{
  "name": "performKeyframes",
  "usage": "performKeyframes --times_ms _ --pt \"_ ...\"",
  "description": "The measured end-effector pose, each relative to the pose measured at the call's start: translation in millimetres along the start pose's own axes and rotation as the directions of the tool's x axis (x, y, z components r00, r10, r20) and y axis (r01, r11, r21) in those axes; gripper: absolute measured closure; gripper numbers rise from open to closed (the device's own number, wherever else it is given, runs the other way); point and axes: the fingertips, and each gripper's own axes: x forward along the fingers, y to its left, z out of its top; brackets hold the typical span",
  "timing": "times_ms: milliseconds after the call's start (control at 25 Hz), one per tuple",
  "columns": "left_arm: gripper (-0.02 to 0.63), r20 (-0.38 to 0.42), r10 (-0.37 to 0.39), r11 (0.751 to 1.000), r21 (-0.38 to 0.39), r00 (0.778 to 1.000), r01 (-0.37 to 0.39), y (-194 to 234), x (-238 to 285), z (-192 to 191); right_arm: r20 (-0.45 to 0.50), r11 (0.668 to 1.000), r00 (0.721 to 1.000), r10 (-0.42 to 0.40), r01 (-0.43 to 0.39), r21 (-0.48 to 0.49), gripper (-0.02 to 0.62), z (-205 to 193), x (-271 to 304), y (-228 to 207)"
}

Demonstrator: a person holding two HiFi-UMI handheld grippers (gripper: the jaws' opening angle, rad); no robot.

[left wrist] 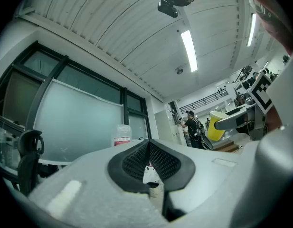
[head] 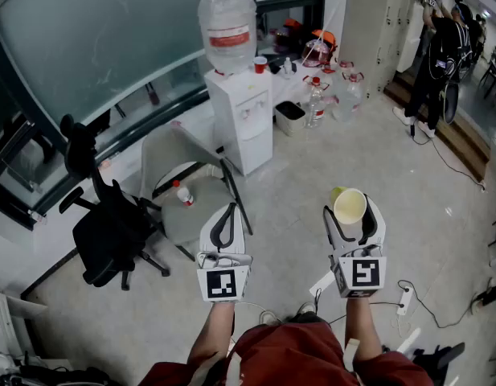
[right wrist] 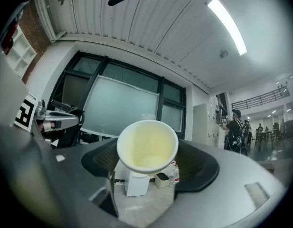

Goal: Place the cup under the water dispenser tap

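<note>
In the right claw (head: pixel 350 217) sits an empty yellow cup (right wrist: pixel 147 146).

The tapered paper cup (head: pixel 350 205) in your right gripper (head: pixel 350 212) is pale yellow, inside and out. That gripper and your left gripper (head: pixel 228 211) are light grey with black ribbed pads and black-and-white square markers. The box-shaped water dispenser (head: pixel 246 127) is white; its clear plastic bottle (head: pixel 223 6) has a red label.
</note>
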Motion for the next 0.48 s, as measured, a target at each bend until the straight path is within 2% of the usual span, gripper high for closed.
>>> performKeyframes --times_ms 480 --pt "0.603 0.010 0.008 1.000 -0.015 1.000 -0.007 20 -15 0 0.004 1.000 1.000 0.008 -0.008 0.011 0.238 -2 3 27"
